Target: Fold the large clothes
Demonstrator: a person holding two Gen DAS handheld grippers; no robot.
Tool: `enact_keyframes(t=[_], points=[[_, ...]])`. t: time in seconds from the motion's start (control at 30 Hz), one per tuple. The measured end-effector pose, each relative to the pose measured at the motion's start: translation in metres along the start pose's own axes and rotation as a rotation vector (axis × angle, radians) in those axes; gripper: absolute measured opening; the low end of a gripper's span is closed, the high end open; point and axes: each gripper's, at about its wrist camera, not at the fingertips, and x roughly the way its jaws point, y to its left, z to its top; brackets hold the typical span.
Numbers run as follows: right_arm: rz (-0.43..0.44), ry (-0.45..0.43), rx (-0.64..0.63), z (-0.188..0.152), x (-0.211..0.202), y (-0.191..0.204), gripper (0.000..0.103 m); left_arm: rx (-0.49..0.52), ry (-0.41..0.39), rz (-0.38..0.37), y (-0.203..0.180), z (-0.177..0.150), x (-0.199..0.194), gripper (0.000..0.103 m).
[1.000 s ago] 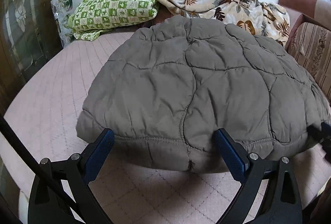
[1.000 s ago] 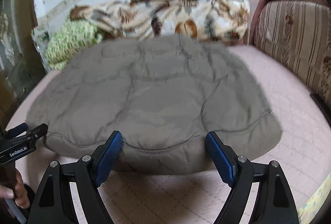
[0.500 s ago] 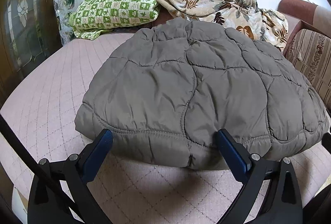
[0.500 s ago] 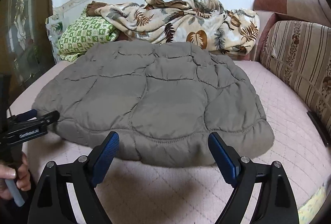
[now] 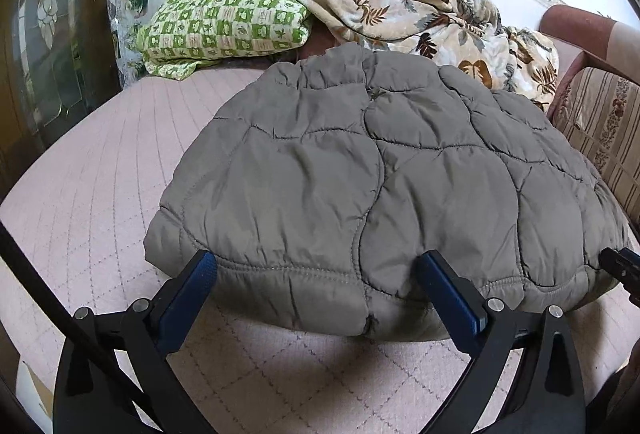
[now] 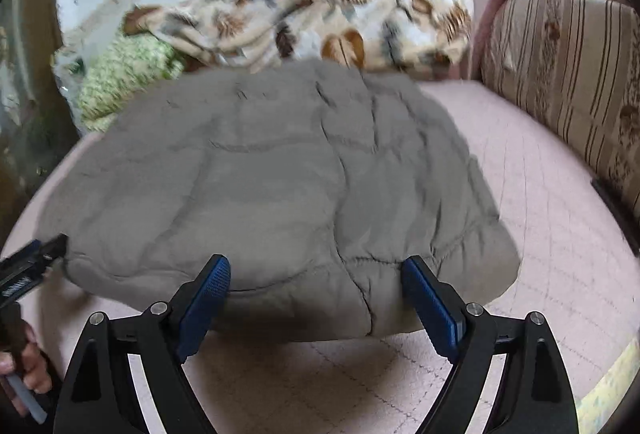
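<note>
Left gripper (image 5: 316,276) and right gripper (image 6: 316,274), both spread wide, empty.

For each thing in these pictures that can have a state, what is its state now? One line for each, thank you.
Grey quilted jacket: lying flat on the pink bed cover, held by neither gripper.
Left hand-held gripper: open, at the near hem.
Right hand-held gripper: open, at the near hem.
Leaf-print blanket: crumpled, unfolded.
Green checked pillow: lying flat, partly under the blanket.
</note>
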Motion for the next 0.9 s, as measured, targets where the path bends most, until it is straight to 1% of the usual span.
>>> enact_keyframes(t=[0.1,0.17,0.27,0.33,0.43,0.53,0.6,0.67,0.73,0.8,0.9], points=[[-0.002,-0.013,-0.024,0.0,0.001,0.006,0.092,0.012,-0.007,0.005,-0.002,0.001,-0.002,0.102],[-0.005,-0.037,-0.059,-0.002,-0.004,0.013,0.092,0.014,-0.015,-0.003,-0.003,0.001,-0.006,0.102],[0.022,-0.076,-0.102,-0.005,-0.011,0.024,0.092,0.027,-0.027,-0.004,-0.006,0.0,-0.014,0.102],[0.025,-0.109,-0.143,-0.009,-0.02,0.036,0.092,0.051,-0.037,0.016,-0.011,-0.002,-0.023,0.102],[0.045,-0.142,-0.173,-0.014,-0.032,0.049,0.092,0.076,-0.04,0.019,-0.017,-0.007,-0.039,0.102],[0.068,-0.167,-0.178,-0.022,-0.046,0.056,0.092,0.097,-0.038,0.006,-0.022,-0.015,-0.055,0.102],[0.073,-0.182,-0.176,-0.027,-0.055,0.059,0.092,0.123,-0.03,0.037,-0.027,-0.02,-0.063,0.102],[0.068,-0.196,-0.17,-0.034,-0.066,0.061,0.092,0.177,-0.003,0.106,-0.035,-0.026,-0.069,0.102],[0.072,-0.198,-0.159,-0.041,-0.074,0.062,0.092,0.218,0.028,0.126,-0.039,-0.03,-0.073,0.102],[0.073,-0.197,-0.149,-0.045,-0.078,0.061,0.092,0.235,0.013,0.101,-0.041,-0.032,-0.08,0.102],[0.079,-0.191,-0.14,-0.05,-0.083,0.061,0.092,0.235,-0.014,0.099,-0.04,-0.031,-0.088,0.102]])
